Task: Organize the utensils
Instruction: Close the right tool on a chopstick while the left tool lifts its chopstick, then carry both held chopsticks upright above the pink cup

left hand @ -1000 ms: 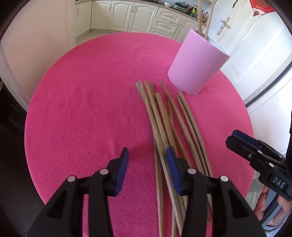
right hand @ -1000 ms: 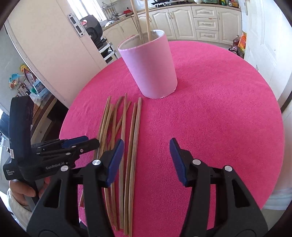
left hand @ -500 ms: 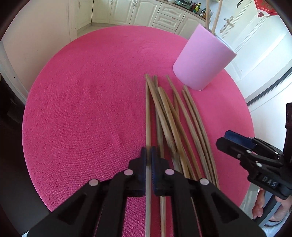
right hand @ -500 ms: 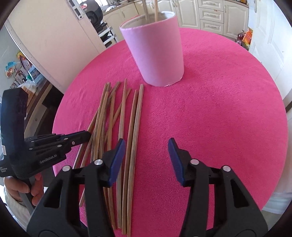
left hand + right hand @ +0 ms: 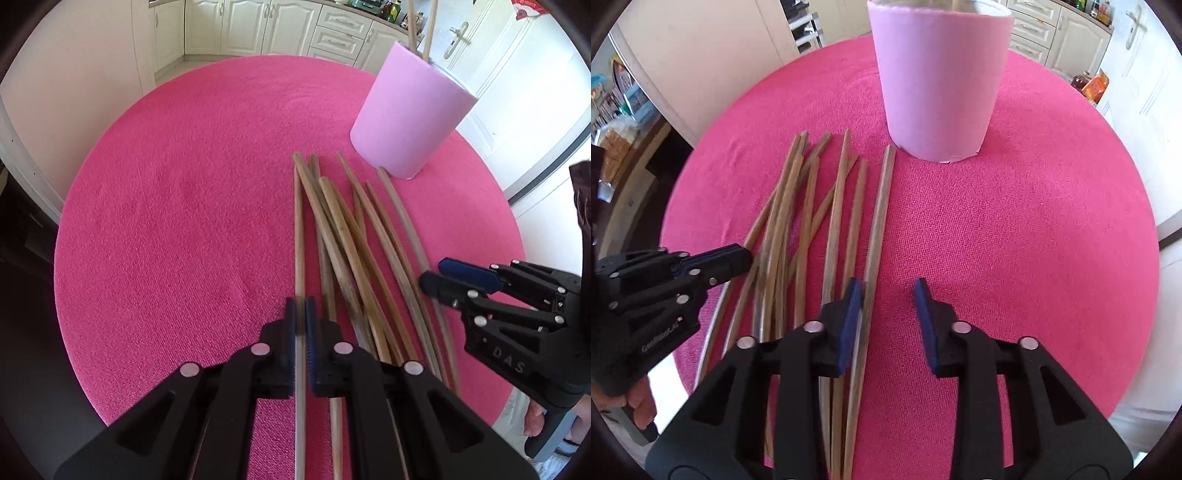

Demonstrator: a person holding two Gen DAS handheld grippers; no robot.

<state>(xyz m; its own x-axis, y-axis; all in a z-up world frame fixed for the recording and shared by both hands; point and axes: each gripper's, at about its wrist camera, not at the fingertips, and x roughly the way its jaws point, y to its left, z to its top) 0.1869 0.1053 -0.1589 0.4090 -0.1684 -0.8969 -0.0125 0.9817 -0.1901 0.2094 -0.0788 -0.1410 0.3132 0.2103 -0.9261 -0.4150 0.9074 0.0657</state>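
Several wooden chopsticks [image 5: 351, 236] lie in a loose bundle on the pink round table [image 5: 184, 206], also in the right wrist view [image 5: 812, 206]. A pink holder cup [image 5: 410, 114] stands upright beyond them with two sticks in it; it also shows in the right wrist view [image 5: 940, 77]. My left gripper [image 5: 300, 314] is shut on one chopstick [image 5: 298, 221], the leftmost of the bundle. My right gripper [image 5: 888, 295] is open and low over the table, its left finger beside the rightmost chopstick [image 5: 881, 206]. It also shows at the right of the left wrist view [image 5: 439, 275].
The table edge [image 5: 1137, 236] curves close on the right. White kitchen cabinets [image 5: 280, 26] and a door [image 5: 491, 55] stand behind. A beige wall panel [image 5: 701, 55] stands to the left of the table.
My left gripper closed on the leftmost chopstick and swung it straight, apart from the bundle. My right gripper moved forward and lower toward the rightmost chopsticks, still open.
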